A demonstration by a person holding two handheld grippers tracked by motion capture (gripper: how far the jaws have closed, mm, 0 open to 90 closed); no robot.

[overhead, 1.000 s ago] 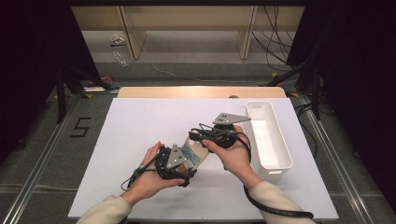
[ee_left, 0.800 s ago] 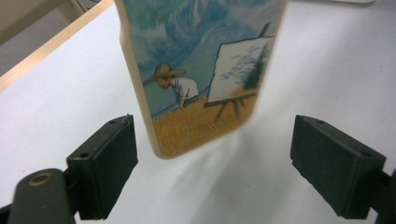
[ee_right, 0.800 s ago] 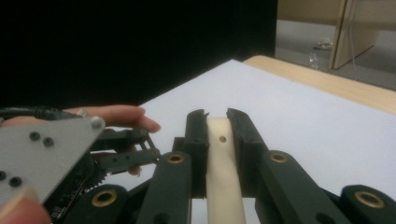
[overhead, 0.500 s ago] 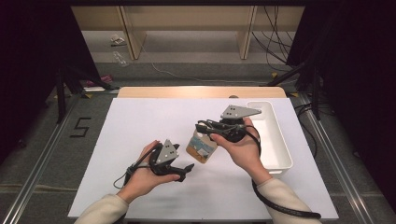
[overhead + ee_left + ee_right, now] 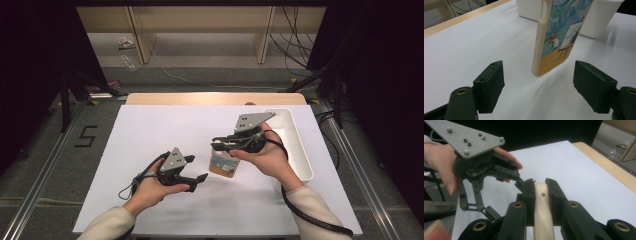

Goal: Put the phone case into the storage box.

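Upright, phone case (image 5: 223,164) in right hand-held gripper (image 5: 226,144).

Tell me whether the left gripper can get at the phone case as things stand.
Probably yes: the left gripper is open, and the phone case, held by the right gripper, hangs just ahead with nothing between.

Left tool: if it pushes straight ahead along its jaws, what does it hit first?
Probably the phone case that the right tool holds on edge; it hangs between the open left tool's jaw line. Behind it stands the white bin. Depth is unclear.
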